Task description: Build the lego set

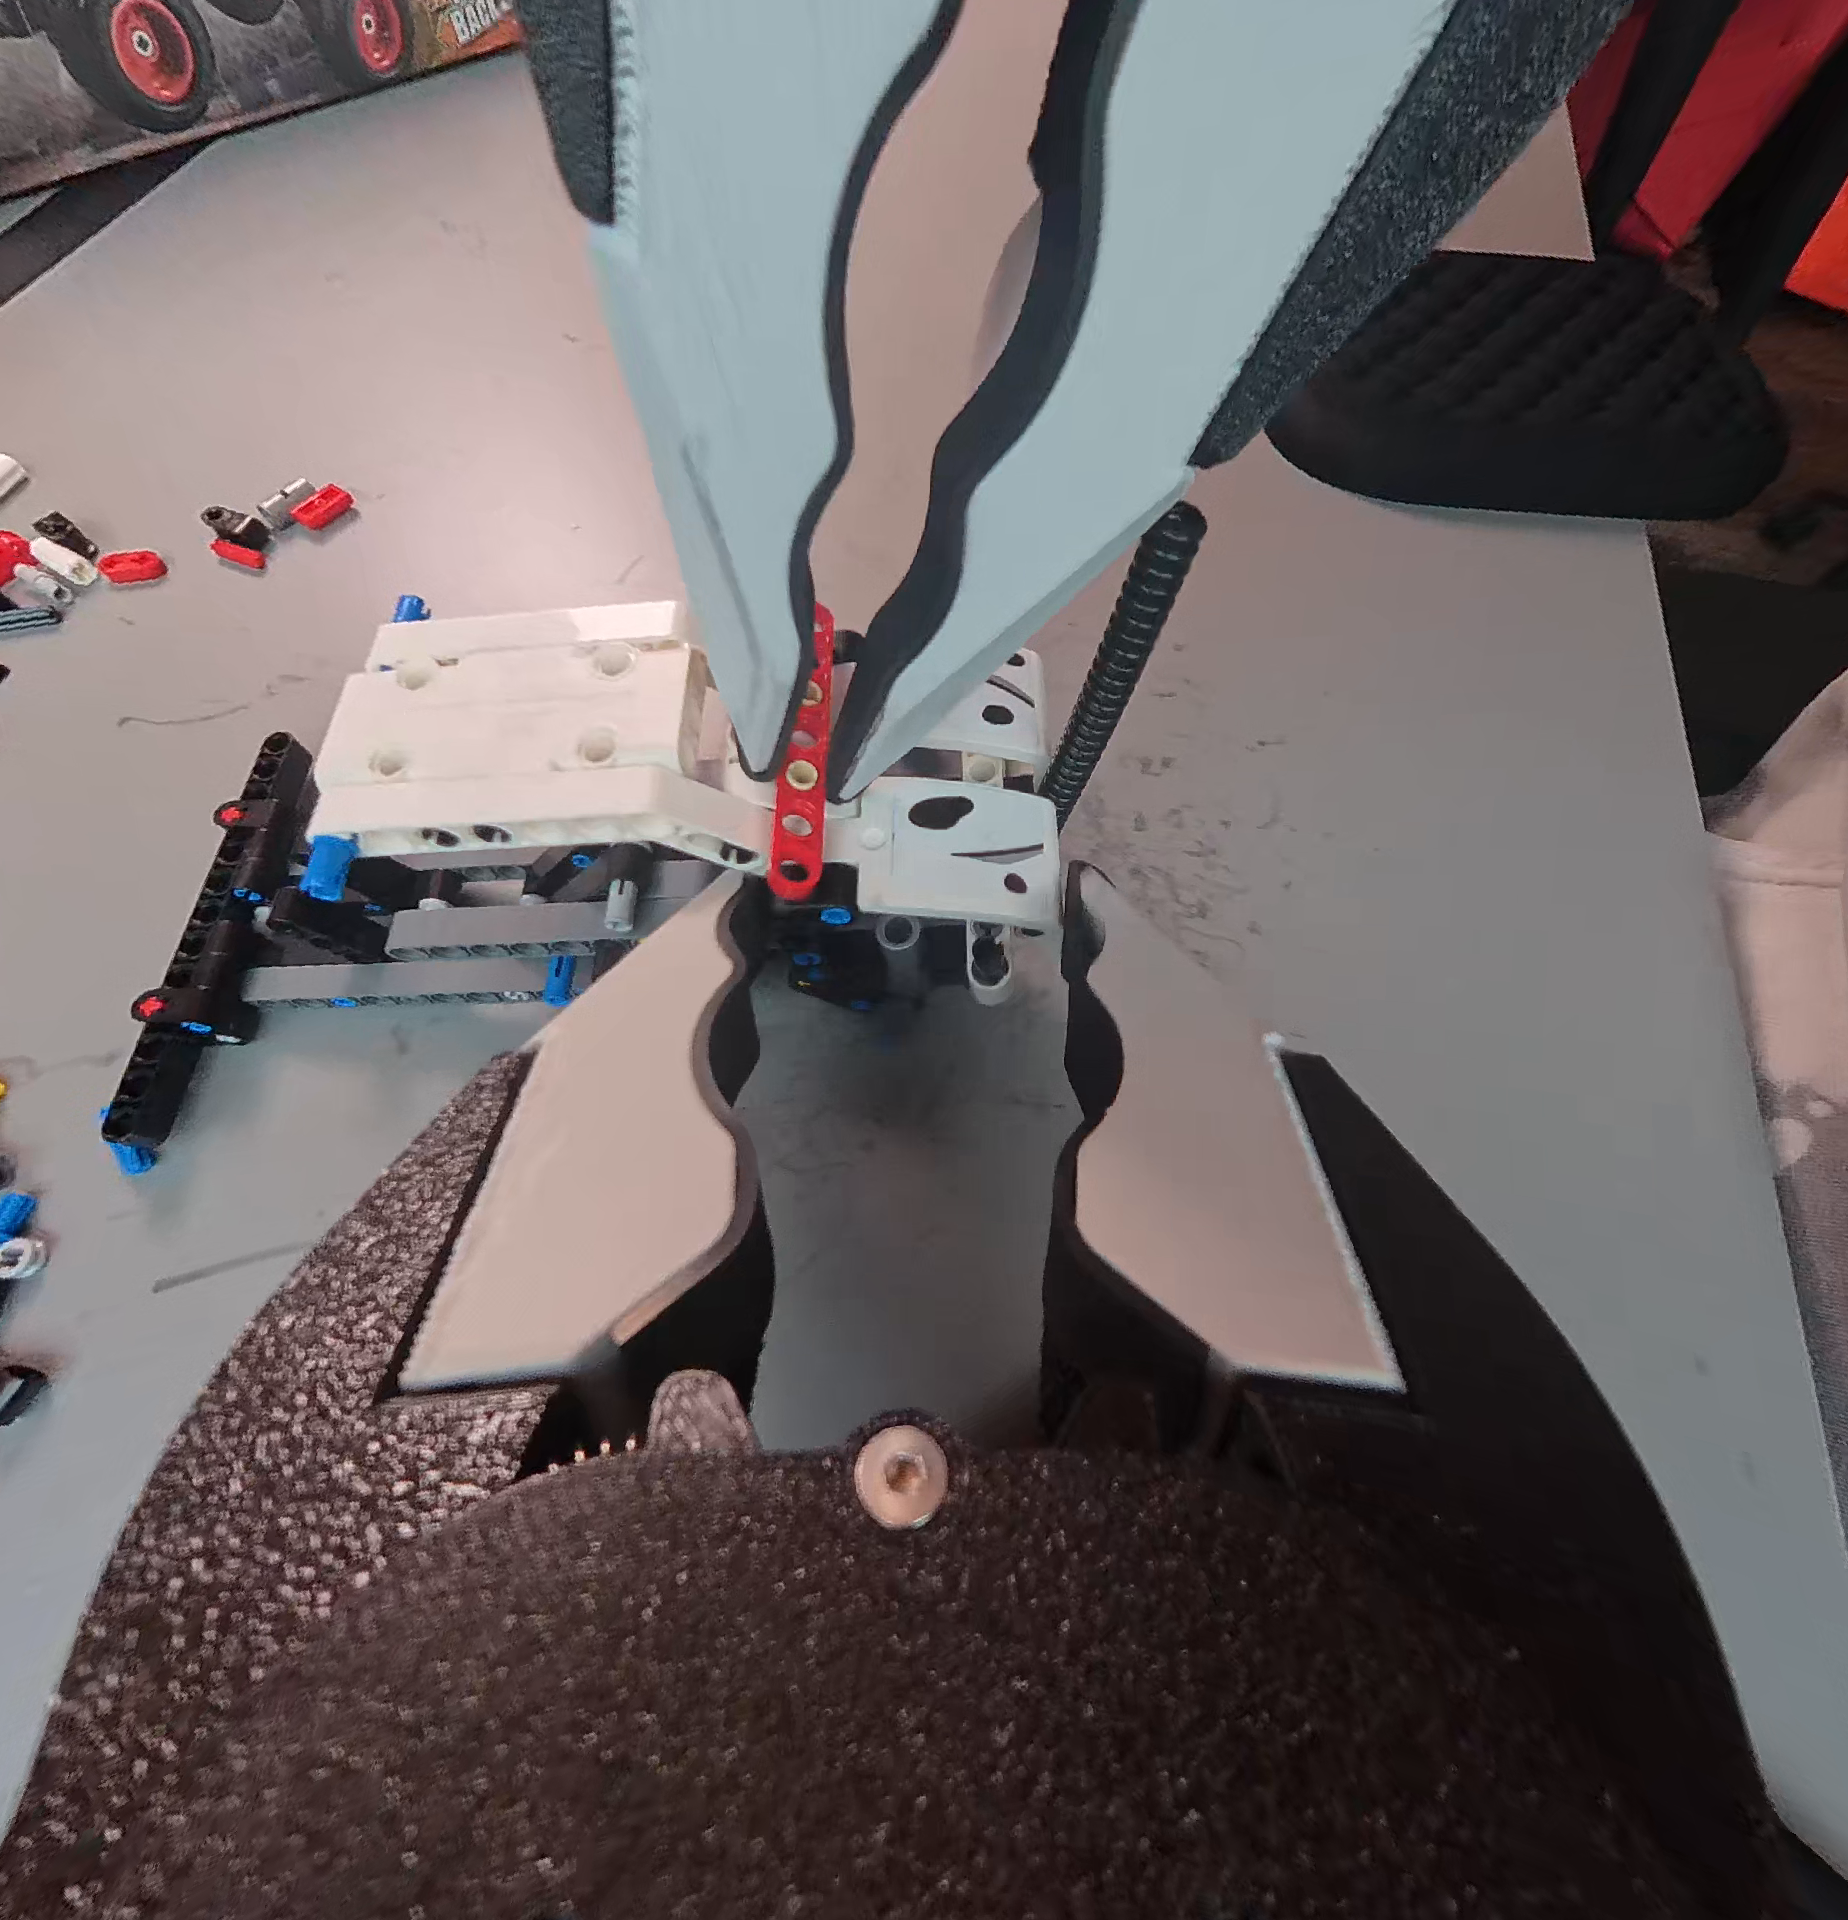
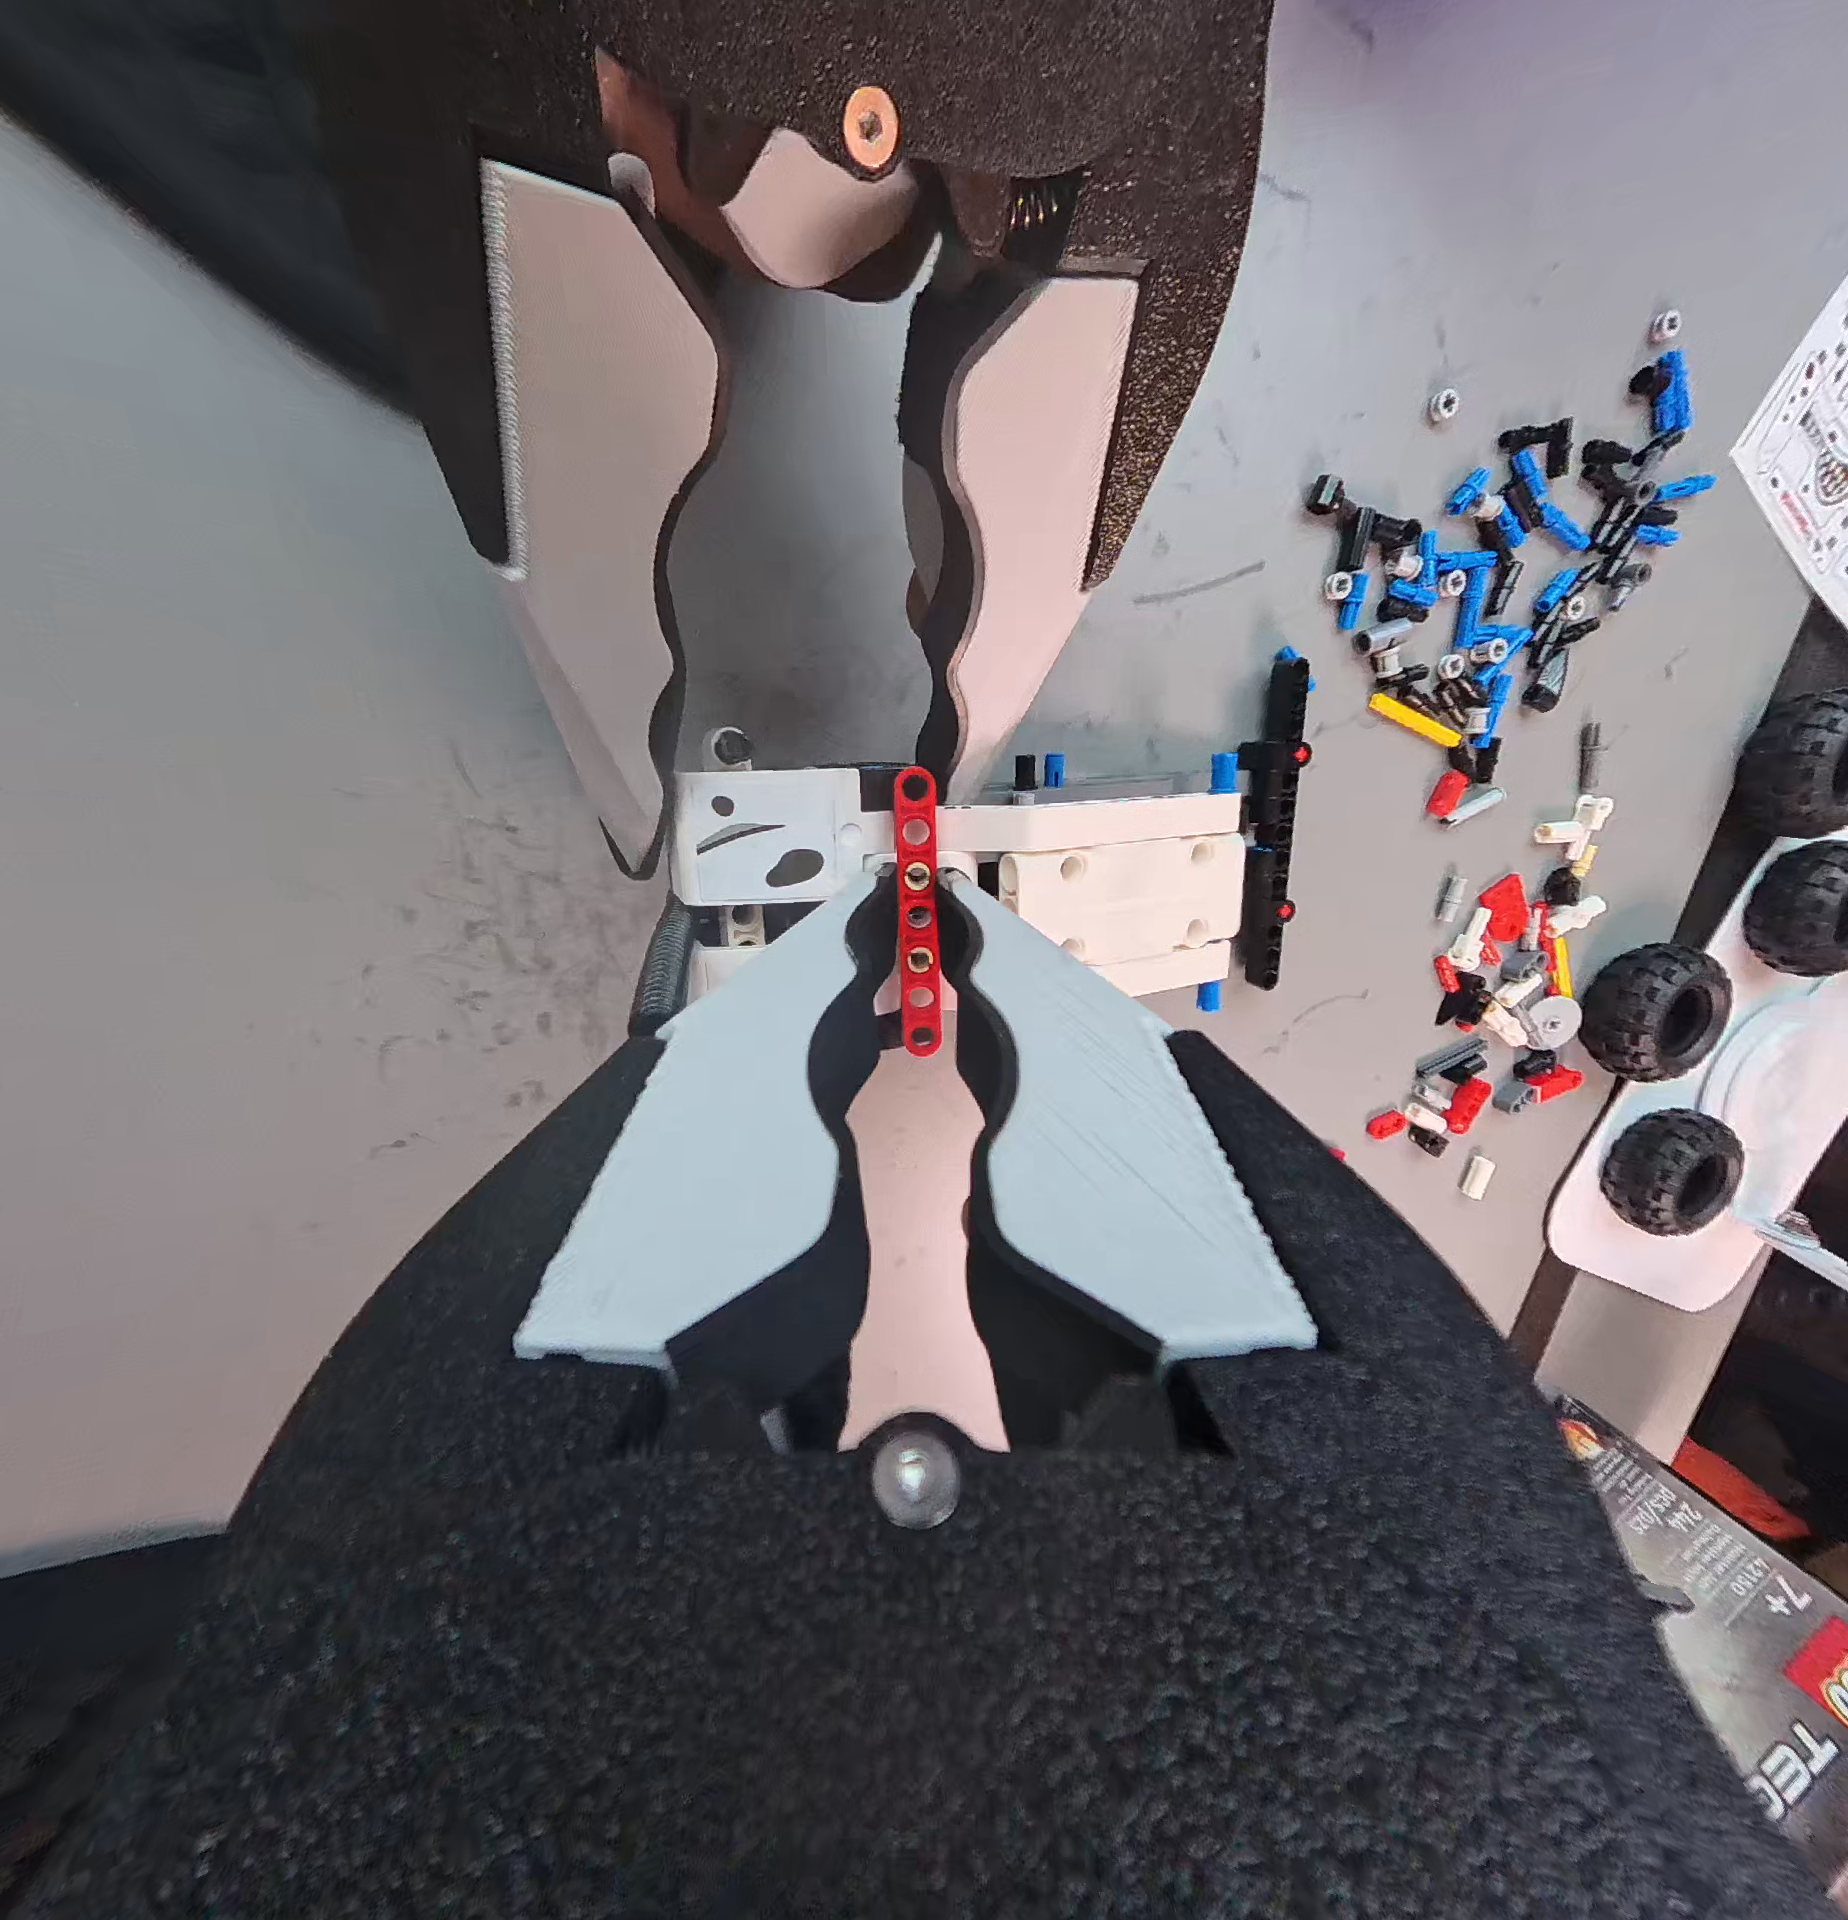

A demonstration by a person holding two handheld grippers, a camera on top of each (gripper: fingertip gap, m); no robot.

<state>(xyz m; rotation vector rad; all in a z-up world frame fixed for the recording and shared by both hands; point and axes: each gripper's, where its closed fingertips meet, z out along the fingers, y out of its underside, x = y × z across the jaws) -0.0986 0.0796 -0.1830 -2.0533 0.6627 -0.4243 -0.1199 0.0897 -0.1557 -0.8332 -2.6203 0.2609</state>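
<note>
The lego model (image 1: 504, 748), white panels on a black and grey frame, lies on the grey table (image 1: 380, 343). My left gripper (image 1: 904, 894) has its fingers close against both sides of the model's spotted white front section and holds it. My right gripper (image 1: 804, 779) comes in from above, shut on a thin red beam (image 1: 800, 821) with a row of holes, held against the model's top. In the right wrist view the right gripper (image 2: 920, 878) pinches the red beam (image 2: 915, 997) near its middle, over the model (image 2: 1107, 894), with the left gripper (image 2: 790, 831) opposite.
Loose small pieces lie at the table's left (image 1: 58, 561); in the right wrist view they are blue and black (image 2: 1502, 582) and red and white (image 2: 1502, 987) piles. Black tyres (image 2: 1658, 1013) sit on a white tray. A sticker sheet (image 2: 1824, 436), the set's box (image 2: 1782, 1683) and a black ribbed rod (image 1: 1117, 665) are near. Both grippers' tips are close together, under 4 cm apart.
</note>
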